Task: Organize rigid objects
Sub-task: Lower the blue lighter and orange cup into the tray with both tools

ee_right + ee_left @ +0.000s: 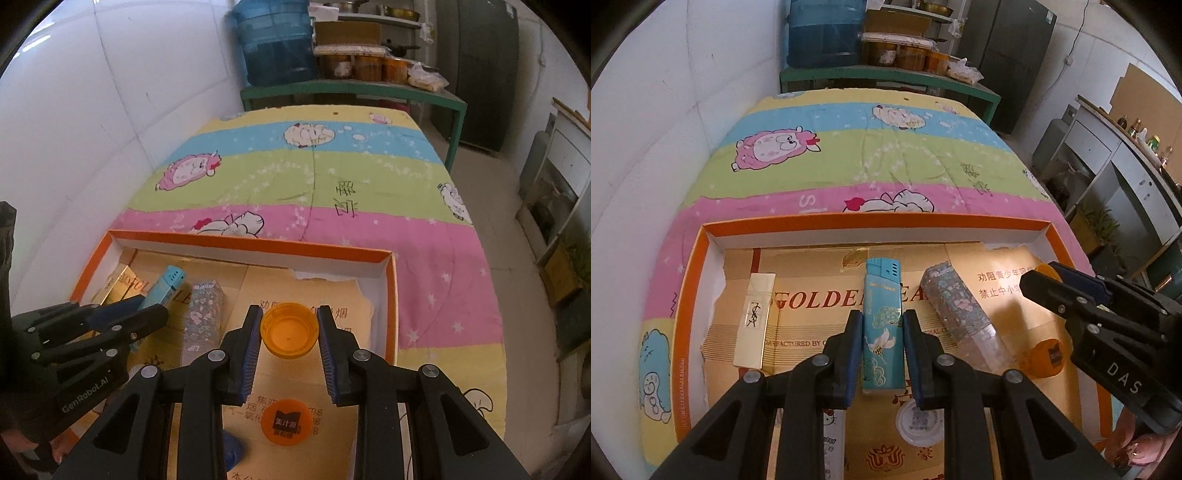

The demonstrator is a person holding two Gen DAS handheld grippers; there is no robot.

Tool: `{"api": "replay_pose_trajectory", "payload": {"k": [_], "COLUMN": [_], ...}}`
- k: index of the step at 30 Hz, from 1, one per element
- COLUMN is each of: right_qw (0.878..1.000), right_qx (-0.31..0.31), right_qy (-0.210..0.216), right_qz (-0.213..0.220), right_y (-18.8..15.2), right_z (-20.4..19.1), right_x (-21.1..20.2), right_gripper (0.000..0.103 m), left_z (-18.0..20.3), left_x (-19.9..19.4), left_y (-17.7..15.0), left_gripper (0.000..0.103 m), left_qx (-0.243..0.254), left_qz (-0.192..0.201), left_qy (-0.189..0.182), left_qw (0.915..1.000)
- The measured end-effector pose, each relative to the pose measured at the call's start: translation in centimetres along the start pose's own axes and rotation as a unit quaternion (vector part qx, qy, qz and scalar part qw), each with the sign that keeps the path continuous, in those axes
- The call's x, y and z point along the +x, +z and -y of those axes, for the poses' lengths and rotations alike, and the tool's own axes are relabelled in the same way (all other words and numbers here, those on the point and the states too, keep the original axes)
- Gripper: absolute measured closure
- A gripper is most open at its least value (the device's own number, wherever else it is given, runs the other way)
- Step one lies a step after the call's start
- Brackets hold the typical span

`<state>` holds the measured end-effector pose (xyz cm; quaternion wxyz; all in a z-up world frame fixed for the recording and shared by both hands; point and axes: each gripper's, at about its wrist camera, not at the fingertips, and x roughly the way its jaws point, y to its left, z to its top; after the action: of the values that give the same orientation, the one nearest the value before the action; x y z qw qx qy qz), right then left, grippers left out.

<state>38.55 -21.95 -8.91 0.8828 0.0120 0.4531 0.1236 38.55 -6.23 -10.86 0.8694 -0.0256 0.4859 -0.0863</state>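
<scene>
A blue lighter [881, 325] is clamped between the fingers of the left gripper [879, 334] above the cardboard-lined floor of an orange-rimmed box [871, 220] set on a striped bedsheet [886, 147]. An orange cap [289, 329], open side up, is gripped by the right gripper [290, 332]. Inside the box are seen a gold case [753, 321], a flowered tube [955, 308] and 1 more orange cap [286, 422].

A striped cartoon-sheep blanket [886, 162] lies before a green shelf [886, 74] bearing jars [908, 55].
</scene>
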Motion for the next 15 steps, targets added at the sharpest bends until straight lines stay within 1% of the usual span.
{"api": "replay_pose_trajectory", "payload": {"k": [10,15], "right_qw": [1.000,0.999], "right_qx": [-0.004,0.001], "right_qy": [-0.005,-0.004], "right_qz": [-0.017,-0.037], "right_y": [-0.2,-0.5], "right_z": [-0.1,0.1], "right_x": [1.0,1.9], "right_gripper": [0.073,0.072], "left_z": [-0.1,-0.4], "left_x": [0.2,0.2], "left_y": [-0.2,-0.2], "left_gripper": [0.081,0.079], "left_qx": [0.001,0.000], "left_qz": [0.003,0.004], "left_qy": [-0.004,-0.015], "left_qw": [1.0000,0.9999]}}
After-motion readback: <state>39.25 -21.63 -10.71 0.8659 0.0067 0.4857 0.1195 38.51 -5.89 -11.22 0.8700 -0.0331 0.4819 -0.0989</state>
